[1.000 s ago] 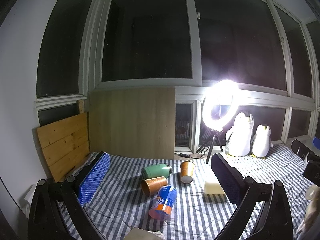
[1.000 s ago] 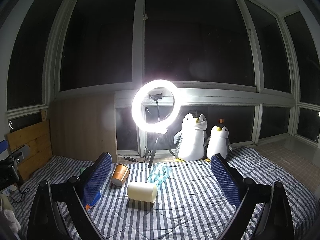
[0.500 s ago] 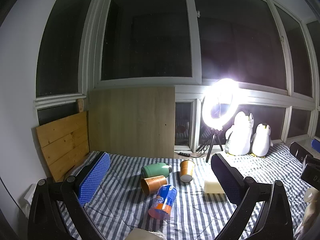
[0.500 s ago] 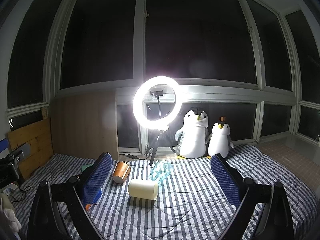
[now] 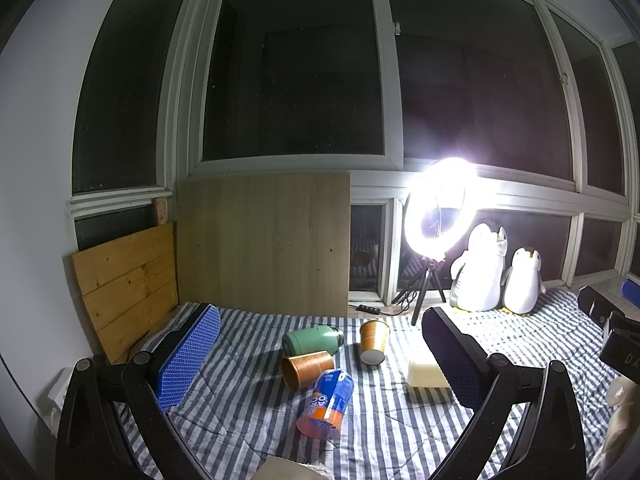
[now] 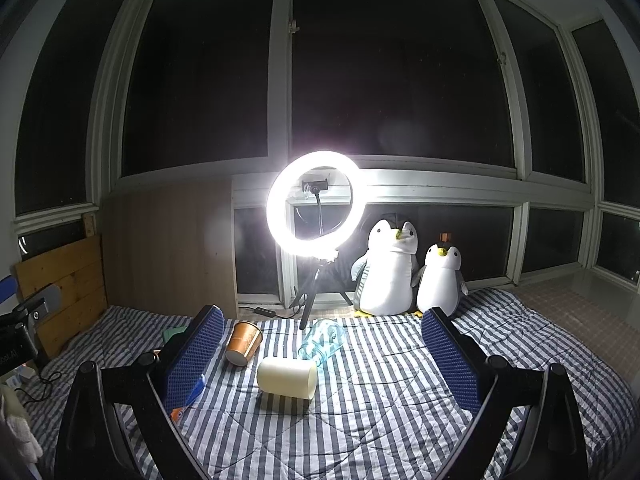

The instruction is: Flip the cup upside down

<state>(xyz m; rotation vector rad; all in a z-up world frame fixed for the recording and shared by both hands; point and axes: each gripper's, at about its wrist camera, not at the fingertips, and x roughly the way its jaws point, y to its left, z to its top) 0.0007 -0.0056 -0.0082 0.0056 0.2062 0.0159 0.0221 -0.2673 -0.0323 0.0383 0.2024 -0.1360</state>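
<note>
Several cups lie on their sides on the striped blanket. A copper cup (image 5: 306,368) lies with its mouth toward me, beside a green mug (image 5: 312,339) and a blue and orange cup (image 5: 327,404). A second copper cup (image 5: 373,341) (image 6: 243,342) is tipped with its base toward me. A cream cup (image 6: 286,377) (image 5: 425,375) and a clear blue glass (image 6: 323,342) lie further right. My left gripper (image 5: 320,356) is open and empty above the blanket. My right gripper (image 6: 322,356) is open and empty, short of the cream cup.
A lit ring light (image 6: 315,203) on a tripod stands at the back. Two plush penguins (image 6: 388,268) sit beside it. Wooden boards (image 5: 264,240) lean on the window wall at the left. A black device (image 6: 18,340) is at the left edge.
Both views have shifted slightly, the scene sitting a little higher in the frames. The cups have not moved. Both grippers stay open.
</note>
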